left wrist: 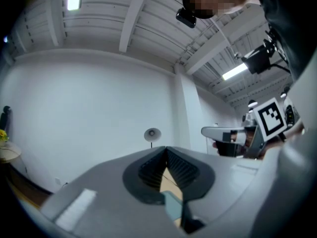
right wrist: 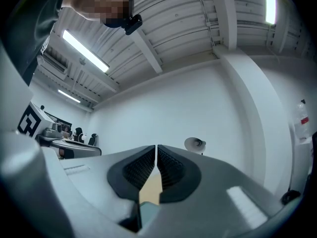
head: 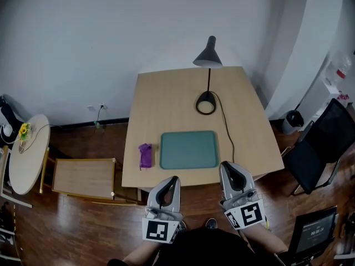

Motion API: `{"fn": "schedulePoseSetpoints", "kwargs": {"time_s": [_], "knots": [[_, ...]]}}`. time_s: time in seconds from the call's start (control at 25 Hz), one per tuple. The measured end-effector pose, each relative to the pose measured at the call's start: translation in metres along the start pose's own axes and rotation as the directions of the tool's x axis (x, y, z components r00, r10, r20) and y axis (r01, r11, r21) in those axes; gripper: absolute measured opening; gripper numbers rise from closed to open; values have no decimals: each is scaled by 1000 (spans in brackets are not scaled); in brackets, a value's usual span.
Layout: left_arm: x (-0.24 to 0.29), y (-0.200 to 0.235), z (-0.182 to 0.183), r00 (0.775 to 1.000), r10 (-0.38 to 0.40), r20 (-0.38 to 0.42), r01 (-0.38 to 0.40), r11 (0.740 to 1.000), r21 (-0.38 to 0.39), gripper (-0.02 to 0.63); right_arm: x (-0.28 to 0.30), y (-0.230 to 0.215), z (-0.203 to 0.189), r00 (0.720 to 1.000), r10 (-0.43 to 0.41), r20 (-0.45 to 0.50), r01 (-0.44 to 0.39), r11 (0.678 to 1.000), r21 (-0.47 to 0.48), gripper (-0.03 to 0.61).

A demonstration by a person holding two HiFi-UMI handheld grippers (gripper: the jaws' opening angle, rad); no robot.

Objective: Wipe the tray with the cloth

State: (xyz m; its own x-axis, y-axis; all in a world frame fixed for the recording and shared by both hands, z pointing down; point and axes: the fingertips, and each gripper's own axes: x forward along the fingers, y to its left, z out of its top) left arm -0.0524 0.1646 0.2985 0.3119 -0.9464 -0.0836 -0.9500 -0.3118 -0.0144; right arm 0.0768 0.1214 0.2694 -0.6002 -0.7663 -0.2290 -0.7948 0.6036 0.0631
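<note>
Purple cloth [head: 145, 155] in head view only, just beside teal tray [head: 189, 149]; left gripper [left wrist: 166, 149], right gripper [right wrist: 156, 148] both clenched, empty.

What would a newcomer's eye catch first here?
A teal rectangular tray lies on the light wooden table, a crumpled purple cloth beside it on its left. A black desk lamp stands behind the tray. The left gripper and right gripper hang shut and empty at the near edge.

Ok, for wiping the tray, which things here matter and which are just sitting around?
For the job: green tray, purple cloth.
Just there: desk lamp, low wooden table, round side table, black chair.
</note>
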Motion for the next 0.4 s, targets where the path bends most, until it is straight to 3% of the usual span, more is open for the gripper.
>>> {"fn": "schedulePoseSetpoints", "kwargs": {"time_s": [0.4], "knots": [[0,2,-3,1000,-4,-5,4,1000,-20,21,3,4,3,1000,-2,-7,2,1000,-8,16]]}}
